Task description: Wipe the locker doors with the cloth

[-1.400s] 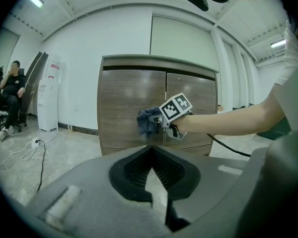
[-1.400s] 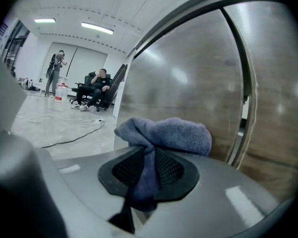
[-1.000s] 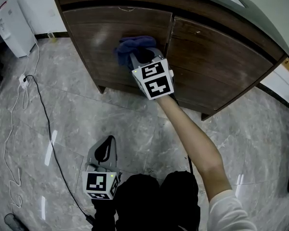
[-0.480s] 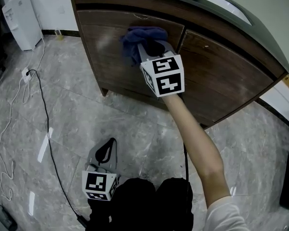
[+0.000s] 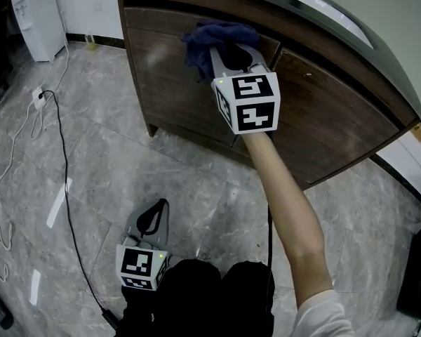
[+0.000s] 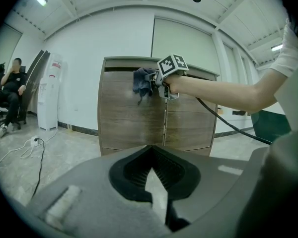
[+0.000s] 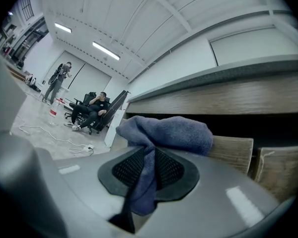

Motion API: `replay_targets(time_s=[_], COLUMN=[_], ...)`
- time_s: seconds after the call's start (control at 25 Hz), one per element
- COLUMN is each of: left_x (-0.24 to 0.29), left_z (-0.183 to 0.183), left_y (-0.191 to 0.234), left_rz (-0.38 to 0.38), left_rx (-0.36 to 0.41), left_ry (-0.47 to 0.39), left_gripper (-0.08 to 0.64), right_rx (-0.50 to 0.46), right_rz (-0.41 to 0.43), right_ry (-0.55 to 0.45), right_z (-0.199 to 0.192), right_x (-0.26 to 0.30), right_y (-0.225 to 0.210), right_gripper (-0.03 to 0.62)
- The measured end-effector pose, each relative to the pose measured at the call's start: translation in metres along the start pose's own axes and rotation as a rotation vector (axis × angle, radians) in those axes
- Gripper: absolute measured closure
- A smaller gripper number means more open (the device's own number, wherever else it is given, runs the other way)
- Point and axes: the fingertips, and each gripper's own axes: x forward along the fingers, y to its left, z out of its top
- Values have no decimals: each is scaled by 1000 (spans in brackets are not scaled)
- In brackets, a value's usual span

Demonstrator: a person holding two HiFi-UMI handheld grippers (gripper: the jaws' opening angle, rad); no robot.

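- One locker (image 5: pixel 149 111) of dark wood stands on the stone floor (image 5: pixel 196 181) under a grey top (image 5: pixel 316 9). It has two doors, a left door (image 5: pixel 172 90) and a right door (image 5: pixel 330 111), with a narrow seam between them.
- One cloth (image 5: pixel 205 35), blue and bunched, sits at the top edge of the left door, near that door's upper right corner and just beside the seam. The left gripper view shows the cloth (image 6: pixel 141 81) at that same corner.
- There are two grippers, each with one marker cube: the right cube (image 5: pixel 248 102) is up by the doors and the left cube (image 5: pixel 139 267) is low over the floor.
- The right gripper (image 5: pixel 228 51) is held out on a bare arm (image 5: pixel 284 202). Its two fingers pinch the cloth (image 7: pixel 174 133), and a fold of it hangs down between the black pads (image 7: pixel 171 170).
- The left gripper (image 5: pixel 157 205) is well apart from the locker, near the person's dark legs. Its two fingertips meet with nothing between them, and only floor shows through the gap behind them.
- Two cables lie on the floor left of the locker, one black (image 5: pixel 63 167) and one white (image 5: pixel 14 156).
- One white appliance (image 5: pixel 35 16) stands by the wall.
- Two people are far off in the right gripper view, one standing (image 7: pixel 58 81) and one seated (image 7: pixel 92 108).
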Motion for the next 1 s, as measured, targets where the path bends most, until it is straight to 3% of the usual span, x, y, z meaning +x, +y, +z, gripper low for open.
replay_targets(time_s=[1.0], left_x=[-12], left_z=[-10], left_y=[32], left_rz=[56], left_rx=[-3], left_ry=[22], left_gripper=[560], right_rx=[77], right_rz=[128], right_ry=[325], right_z=[-209], right_x=[24], right_y=[102], right_gripper=[520])
